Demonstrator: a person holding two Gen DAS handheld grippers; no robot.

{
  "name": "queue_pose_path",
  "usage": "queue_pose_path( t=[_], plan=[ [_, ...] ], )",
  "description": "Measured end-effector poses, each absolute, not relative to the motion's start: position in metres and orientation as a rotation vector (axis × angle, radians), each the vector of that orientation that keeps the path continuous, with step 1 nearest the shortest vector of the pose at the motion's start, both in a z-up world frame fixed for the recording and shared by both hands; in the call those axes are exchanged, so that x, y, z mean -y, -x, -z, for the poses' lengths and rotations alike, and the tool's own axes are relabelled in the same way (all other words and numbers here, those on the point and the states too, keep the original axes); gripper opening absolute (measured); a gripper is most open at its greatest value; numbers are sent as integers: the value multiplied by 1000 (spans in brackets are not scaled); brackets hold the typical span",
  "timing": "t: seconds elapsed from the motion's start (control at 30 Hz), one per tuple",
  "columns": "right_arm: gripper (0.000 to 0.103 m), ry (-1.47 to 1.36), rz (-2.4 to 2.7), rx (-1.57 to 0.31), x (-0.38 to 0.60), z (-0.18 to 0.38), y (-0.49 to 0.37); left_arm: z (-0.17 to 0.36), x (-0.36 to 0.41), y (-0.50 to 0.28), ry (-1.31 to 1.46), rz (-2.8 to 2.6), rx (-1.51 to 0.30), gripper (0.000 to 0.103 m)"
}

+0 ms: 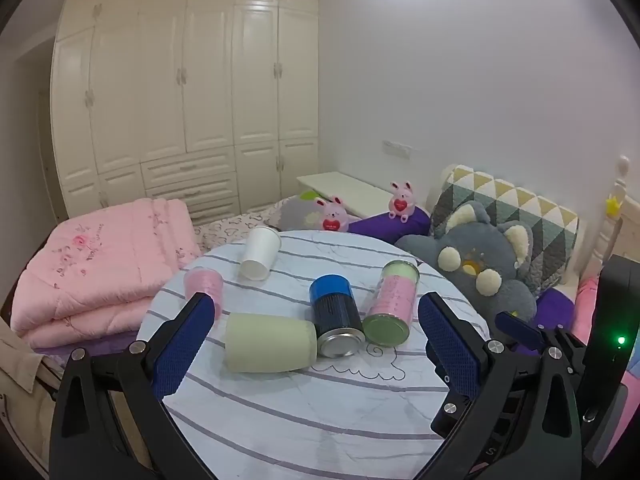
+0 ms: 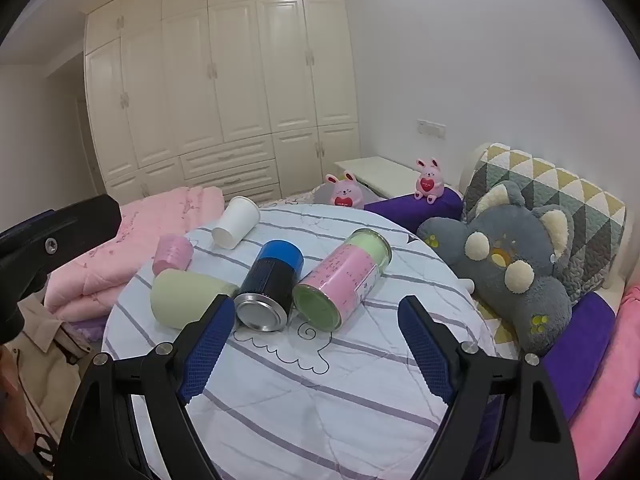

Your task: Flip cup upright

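Several cups and cans lie on their sides on a round table with a striped cloth (image 1: 304, 408) (image 2: 320, 400). A pale green cup (image 1: 269, 342) (image 2: 188, 298) lies nearest. A pink cup (image 1: 203, 283) (image 2: 173, 254) and a white paper cup (image 1: 260, 253) (image 2: 236, 222) lie behind it. A blue and black can (image 1: 335, 314) (image 2: 270, 290) and a pink and green can (image 1: 392, 304) (image 2: 342, 280) lie beside them. My left gripper (image 1: 316, 316) is open and empty, above the table just short of the green cup. My right gripper (image 2: 316, 320) is open and empty in front of the two cans.
A folded pink quilt (image 1: 100, 264) lies left of the table. A grey plush toy (image 1: 480, 268) (image 2: 516, 264), purple cushions and two pink bunny toys (image 1: 402, 200) sit on the bed behind. The right gripper's body shows at the left wrist view's right edge (image 1: 560, 360).
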State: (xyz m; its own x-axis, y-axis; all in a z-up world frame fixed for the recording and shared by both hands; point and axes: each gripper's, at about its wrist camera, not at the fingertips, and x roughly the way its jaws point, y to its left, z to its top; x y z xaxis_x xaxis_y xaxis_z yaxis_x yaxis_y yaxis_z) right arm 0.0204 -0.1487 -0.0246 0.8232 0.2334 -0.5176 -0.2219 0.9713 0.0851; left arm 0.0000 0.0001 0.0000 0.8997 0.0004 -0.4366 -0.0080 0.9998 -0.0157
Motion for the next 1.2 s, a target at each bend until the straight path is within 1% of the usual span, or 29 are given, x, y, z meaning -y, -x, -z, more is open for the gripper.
queue_pose_path(
  t=[0.43,0.87,1.2],
  plan=[
    [84,-28,-246,-568,150,26,-17,0,-2,2,17,-7,-461,103],
    [84,-37,-245,-581,150,30,-23,17,-1,2,26,-6,-481,103],
    [84,-39,-243,-587,149,32,-24,18,-2,-1,33,-6,-494,103]
  ],
)
